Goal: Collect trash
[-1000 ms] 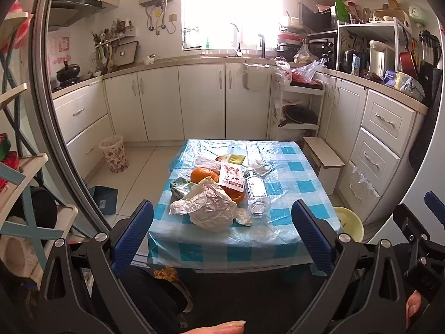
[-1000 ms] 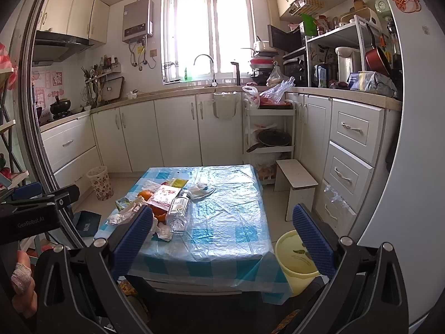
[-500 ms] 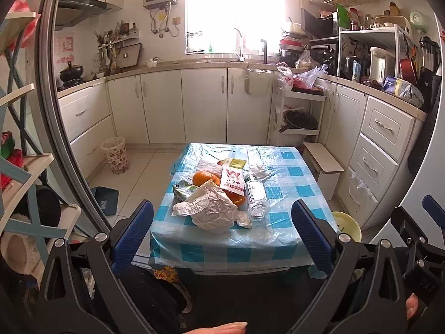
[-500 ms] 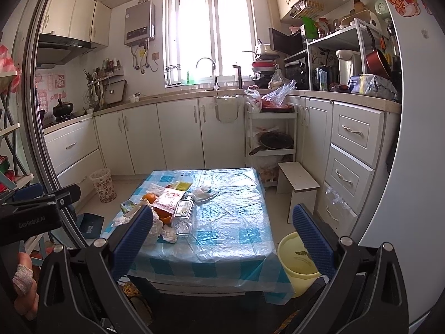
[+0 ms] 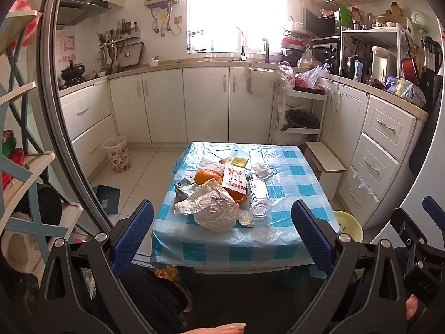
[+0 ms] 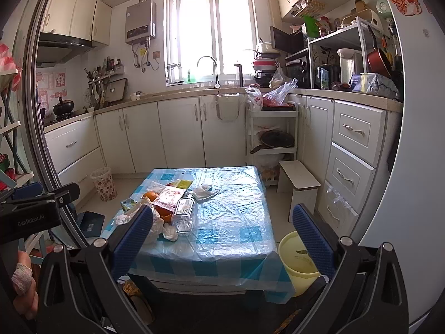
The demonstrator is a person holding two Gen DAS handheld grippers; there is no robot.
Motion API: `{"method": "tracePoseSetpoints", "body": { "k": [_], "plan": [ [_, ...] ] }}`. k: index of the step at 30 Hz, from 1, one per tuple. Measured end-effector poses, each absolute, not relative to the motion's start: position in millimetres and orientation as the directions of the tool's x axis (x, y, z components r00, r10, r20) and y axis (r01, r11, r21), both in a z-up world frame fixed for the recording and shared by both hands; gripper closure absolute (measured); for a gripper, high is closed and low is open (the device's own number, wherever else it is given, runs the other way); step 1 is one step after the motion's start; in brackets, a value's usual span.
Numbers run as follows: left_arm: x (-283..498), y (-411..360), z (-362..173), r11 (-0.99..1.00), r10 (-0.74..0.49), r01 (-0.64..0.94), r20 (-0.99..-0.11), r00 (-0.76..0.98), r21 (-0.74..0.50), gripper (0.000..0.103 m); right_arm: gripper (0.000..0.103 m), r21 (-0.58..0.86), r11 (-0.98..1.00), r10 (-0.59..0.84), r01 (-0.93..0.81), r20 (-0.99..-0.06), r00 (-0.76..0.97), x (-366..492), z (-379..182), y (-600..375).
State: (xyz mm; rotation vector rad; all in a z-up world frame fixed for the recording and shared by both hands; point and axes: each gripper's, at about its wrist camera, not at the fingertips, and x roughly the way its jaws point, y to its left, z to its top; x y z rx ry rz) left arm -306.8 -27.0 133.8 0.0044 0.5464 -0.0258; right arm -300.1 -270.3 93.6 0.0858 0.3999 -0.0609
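We have both grippers wide open, empty: left gripper (image 5: pixel 222 233), right gripper (image 6: pixel 222 236). Over the last second the view pulls back slightly from the table (image 5: pixel 281 239); nothing touched. Trash sits on its left half: crumpled paper (image 5: pixel 214 208), bottle (image 5: pixel 257 193), packet (image 5: pixel 235 178). Yellow bin (image 6: pixel 297 258) beside the table. Collection not started.
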Motion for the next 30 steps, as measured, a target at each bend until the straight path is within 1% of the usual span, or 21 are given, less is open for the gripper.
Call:
{"method": "tracePoseSetpoints", "body": {
  "k": [14, 21, 30],
  "plan": [
    [-280, -20, 114, 1.000, -0.009, 0.002, -0.560, 0.828, -0.013, 0.007, 0.006, 0.058, 0.997, -0.017, 0.045, -0.420, 0.908, -269, 87, -263],
    [-244, 10, 89, 0.997, 0.026, -0.061, -0.599, 0.800, -0.039, 0.008, 0.006, 0.057, 0.998, 0.024, 0.003, -0.463, 0.886, -227, 62, -257],
    [-178, 43, 32, 0.989, 0.036, -0.127, -0.711, 0.702, -0.076, 0.008, 0.006, 0.058, 0.998, 0.061, -0.034, -0.590, 0.805, -160, 6, -247]
  ]
}}
